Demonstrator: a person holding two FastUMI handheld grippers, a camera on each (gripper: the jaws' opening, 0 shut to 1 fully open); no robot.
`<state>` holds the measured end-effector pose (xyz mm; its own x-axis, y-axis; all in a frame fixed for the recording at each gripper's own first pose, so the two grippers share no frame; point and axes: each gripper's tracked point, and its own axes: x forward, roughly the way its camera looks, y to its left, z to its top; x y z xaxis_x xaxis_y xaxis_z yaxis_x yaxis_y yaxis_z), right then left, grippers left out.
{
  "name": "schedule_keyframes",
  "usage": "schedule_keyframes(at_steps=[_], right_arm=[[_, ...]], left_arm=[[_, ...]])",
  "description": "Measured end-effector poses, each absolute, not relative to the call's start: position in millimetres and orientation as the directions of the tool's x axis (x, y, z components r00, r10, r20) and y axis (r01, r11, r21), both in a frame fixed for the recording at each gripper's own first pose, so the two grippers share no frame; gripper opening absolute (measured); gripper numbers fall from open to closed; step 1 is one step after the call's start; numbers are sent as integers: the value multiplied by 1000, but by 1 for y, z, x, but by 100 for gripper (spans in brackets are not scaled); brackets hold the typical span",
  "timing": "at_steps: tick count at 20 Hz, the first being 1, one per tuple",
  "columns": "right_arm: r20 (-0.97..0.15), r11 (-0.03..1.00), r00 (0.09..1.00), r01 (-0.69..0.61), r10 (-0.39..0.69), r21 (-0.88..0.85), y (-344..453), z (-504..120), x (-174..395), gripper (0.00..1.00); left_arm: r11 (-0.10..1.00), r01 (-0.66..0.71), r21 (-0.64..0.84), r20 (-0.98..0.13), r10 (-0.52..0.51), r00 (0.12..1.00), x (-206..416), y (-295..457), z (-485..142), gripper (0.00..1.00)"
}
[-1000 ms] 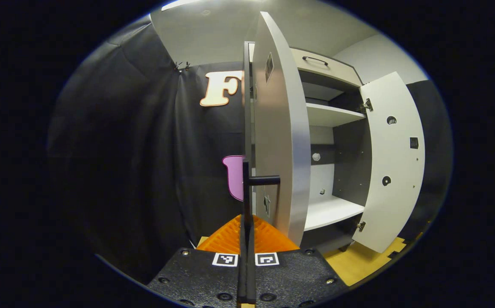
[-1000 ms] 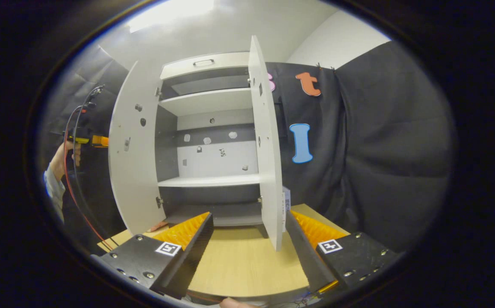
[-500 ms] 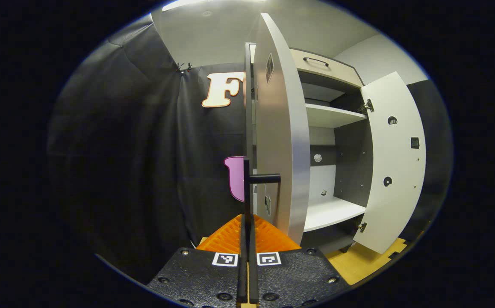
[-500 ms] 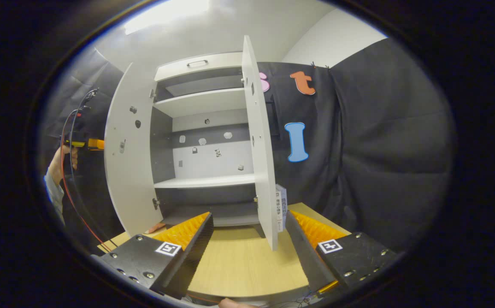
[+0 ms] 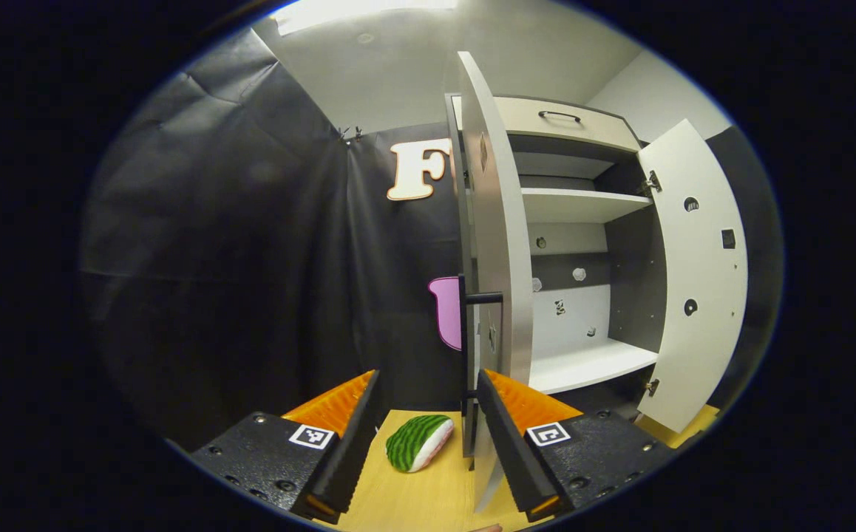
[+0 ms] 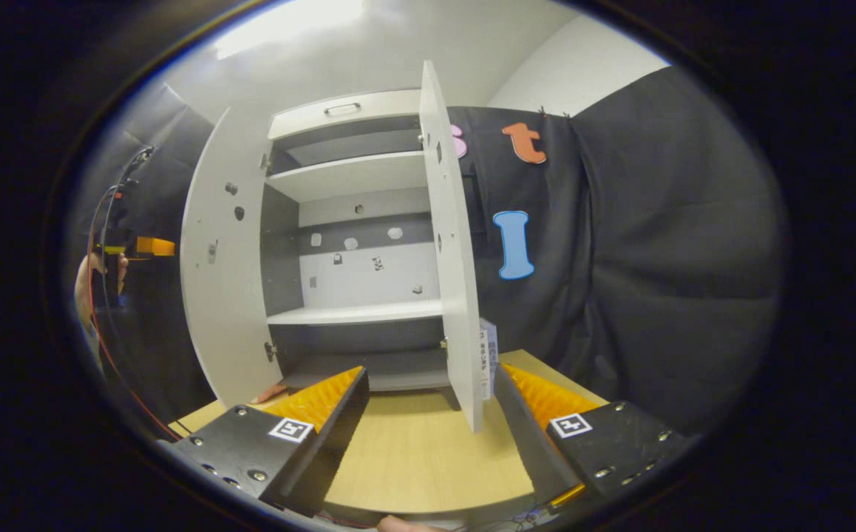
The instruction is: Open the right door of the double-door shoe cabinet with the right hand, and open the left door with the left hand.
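Centre of both views: double-door shoe cabinet, standing on a wooden table, both doors swung wide, shelves bare.

Left door: seen nearly edge-on at centre of the left gripper view, its dark bar handle just above and between the tool's fingers. Judged fully opened.

Right door: centre-right of the right gripper view, likewise edge-on and judged open far enough; in the left gripper view it hangs at right frame, inner face showing.

Left tool: fingers spread apart at lower centre, holding nothing, handle free of them. Judged released because the door needs no further pull.

Right tool: fingers wide apart at bottom frame, empty, clear of the door edge.

Particular to the left gripper view: a toy watermelon slice lying on the table between the fingers, beside the left door's lower corner.

Particular to the right gripper view: at far left, the person's hand holding the other tool behind the left door, with red cable trailing down.
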<state>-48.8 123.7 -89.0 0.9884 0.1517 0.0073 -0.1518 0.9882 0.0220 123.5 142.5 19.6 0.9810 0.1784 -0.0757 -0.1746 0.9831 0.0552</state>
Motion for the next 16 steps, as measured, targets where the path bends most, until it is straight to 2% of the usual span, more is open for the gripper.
schedule_keyframes(at_steps=[2, 3, 5, 6, 16], right_arm=[[16, 988, 988, -155, 154, 30, 128, -85, -49, 97], [18, 986, 987, -162, 161, 30, 132, -84, -50, 100], [24, 985, 985, -172, 172, 22, 138, -82, -51, 100], [29, 984, 984, -177, 176, 20, 141, -79, -52, 100], [74, 984, 981, -178, 178, 3, 146, -53, -58, 100]], left_arm=[[983, -182, 20, -70, 183, 981, 115, 140, 20, 82], [984, -176, 16, -67, 177, 982, 111, 137, 19, 85], [983, -181, 15, -75, 182, 980, 104, 133, 13, 96], [982, -187, 16, -82, 188, 979, 97, 130, 12, 99], [985, -161, -58, -50, 158, 986, 59, 72, -7, 96]])
